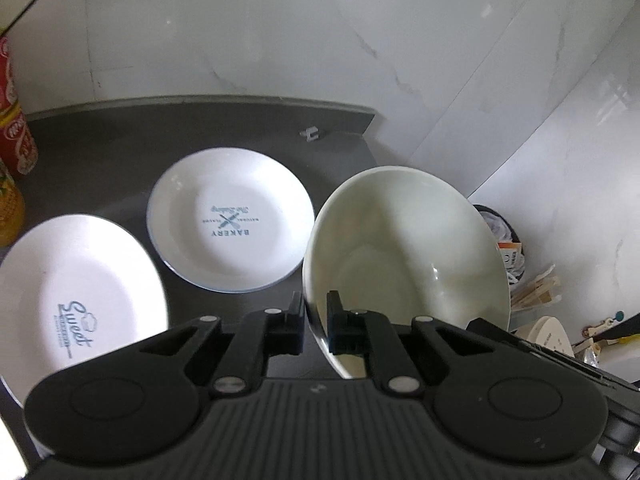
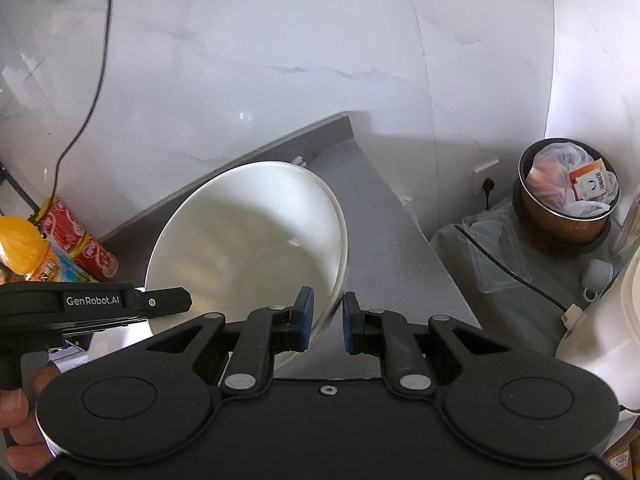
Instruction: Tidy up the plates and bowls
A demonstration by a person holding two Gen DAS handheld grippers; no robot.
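A pale bowl (image 1: 404, 248) hangs tilted above the dark counter (image 1: 120, 160), and my left gripper (image 1: 316, 320) is shut on its near rim. In the right wrist view the same bowl (image 2: 248, 236) faces me. My right gripper (image 2: 328, 320) straddles its right rim with blue pads (image 2: 306, 316), and a thin gap shows beside the right pad. The left gripper (image 2: 120, 302) holds the bowl's left side, with a person's hand behind it. Two white plates lie flat on the counter: a "BAKERY" plate (image 1: 230, 220) in the middle and a "Sweet" plate (image 1: 76, 300) at the near left.
A red can (image 1: 18, 136) and an orange bottle (image 2: 24, 248) stand at the counter's left end against the marble wall. Beyond the counter's right edge are a brown bin full of rubbish (image 2: 568, 196) and a white appliance (image 2: 608, 320). A black cable (image 2: 92, 80) hangs down the wall.
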